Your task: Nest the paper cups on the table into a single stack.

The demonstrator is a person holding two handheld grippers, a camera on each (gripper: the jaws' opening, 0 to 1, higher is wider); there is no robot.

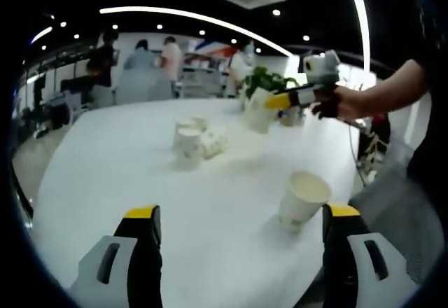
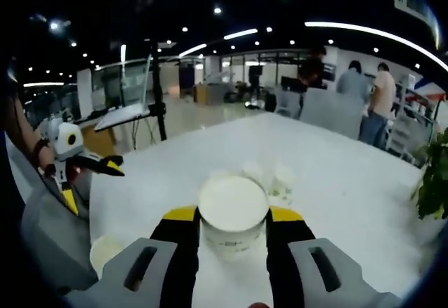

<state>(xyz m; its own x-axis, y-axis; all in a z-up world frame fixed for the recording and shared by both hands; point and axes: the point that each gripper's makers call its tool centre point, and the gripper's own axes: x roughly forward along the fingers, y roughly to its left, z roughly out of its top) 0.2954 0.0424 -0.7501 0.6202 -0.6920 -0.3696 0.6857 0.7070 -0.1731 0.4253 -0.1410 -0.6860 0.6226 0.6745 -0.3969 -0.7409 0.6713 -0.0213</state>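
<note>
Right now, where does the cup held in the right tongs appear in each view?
Left gripper view: the held cup hangs tilted above the far table edge, in the right tongs, beside the plant.
Right gripper view: the same cup sits bottom centre, clamped between the tongs.
Shared landmark: the cluster of cups mid-table.

The bench (image 1: 126,168) is showing a smooth, matt white top. The cups (image 1: 302,199) are looking like matt white paper. The fingers (image 2: 180,252) are looking like black plastic, yellow-tipped.
</note>
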